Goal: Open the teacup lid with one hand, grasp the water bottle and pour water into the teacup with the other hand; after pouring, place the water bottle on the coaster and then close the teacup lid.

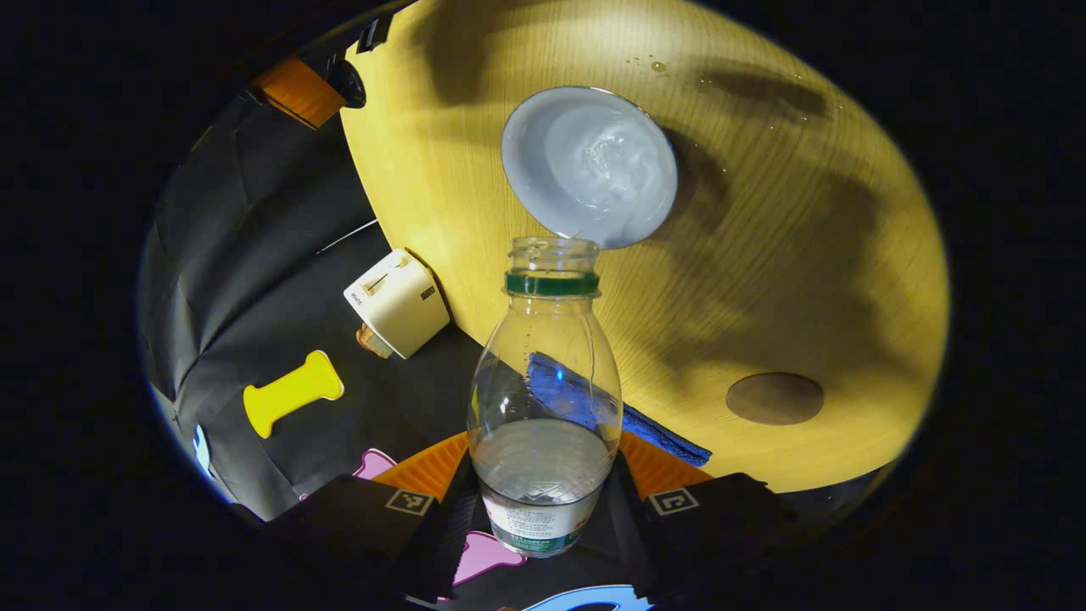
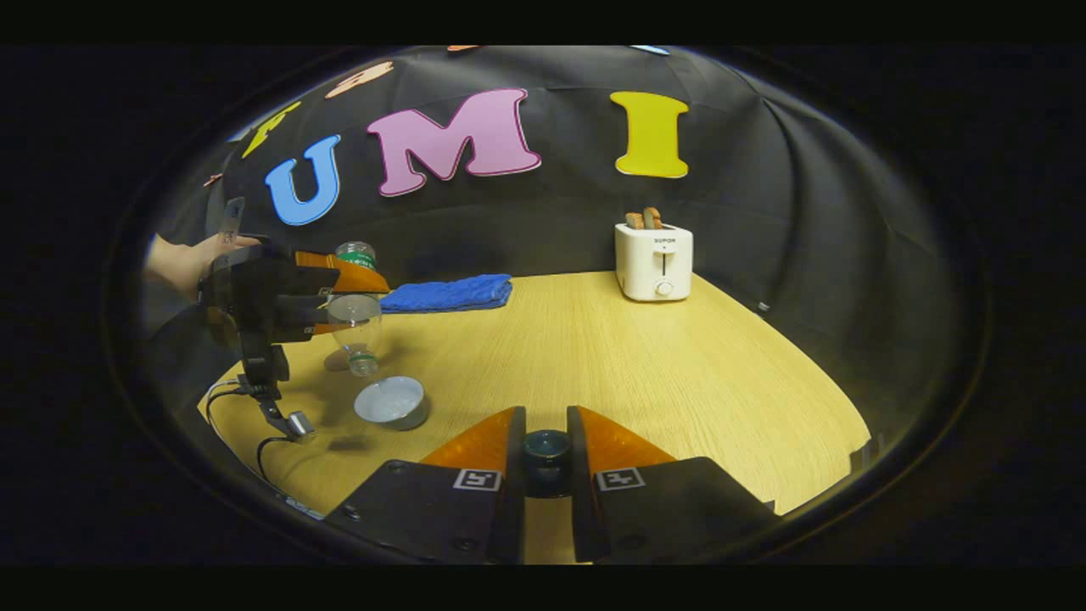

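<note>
my left claw (image 1: pixel 543 501) clamped on the bottle (image 1: pixel 543 399), tipped mouth-down over the open cup (image 1: pixel 589 166) on the worktop (image 1: pixel 764 280). right claw (image 2: pixel 546 450) clamped on the lid (image 2: pixel 545 458), well right of the cup.

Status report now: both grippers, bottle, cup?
Left gripper shut on bottle, tipped, pouring into teacup. Right gripper shut on lid. Coaster free.
</note>
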`<state>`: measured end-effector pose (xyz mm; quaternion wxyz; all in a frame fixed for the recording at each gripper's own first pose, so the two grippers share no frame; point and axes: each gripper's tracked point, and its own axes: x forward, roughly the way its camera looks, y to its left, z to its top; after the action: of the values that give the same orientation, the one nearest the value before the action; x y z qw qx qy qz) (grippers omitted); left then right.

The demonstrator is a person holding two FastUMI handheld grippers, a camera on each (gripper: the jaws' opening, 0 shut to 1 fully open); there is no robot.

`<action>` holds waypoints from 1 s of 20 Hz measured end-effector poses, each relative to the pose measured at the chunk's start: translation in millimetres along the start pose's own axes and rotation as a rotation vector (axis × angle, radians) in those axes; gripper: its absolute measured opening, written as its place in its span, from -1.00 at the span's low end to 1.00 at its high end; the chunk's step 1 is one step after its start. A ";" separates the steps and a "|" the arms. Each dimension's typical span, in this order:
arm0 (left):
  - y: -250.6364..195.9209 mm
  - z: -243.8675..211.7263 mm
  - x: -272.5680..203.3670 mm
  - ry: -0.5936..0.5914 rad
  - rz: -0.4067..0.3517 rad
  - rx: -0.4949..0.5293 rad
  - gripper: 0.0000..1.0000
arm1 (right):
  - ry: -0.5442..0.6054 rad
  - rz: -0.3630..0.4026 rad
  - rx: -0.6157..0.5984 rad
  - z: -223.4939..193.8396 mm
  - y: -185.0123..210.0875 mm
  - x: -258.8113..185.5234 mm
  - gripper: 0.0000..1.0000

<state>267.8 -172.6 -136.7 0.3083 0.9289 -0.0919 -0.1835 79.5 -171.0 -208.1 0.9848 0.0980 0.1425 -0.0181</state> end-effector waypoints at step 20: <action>-50.6 -35.2 -82.4 -0.133 0.045 -1.900 0.53 | -0.009 0.041 -0.048 46.0 61.7 28.4 -0.58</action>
<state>209.3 -90.1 -117.9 0.9318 0.2757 0.0606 -0.2282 123.4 -119.8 -161.3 0.9876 0.0770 0.1363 0.0052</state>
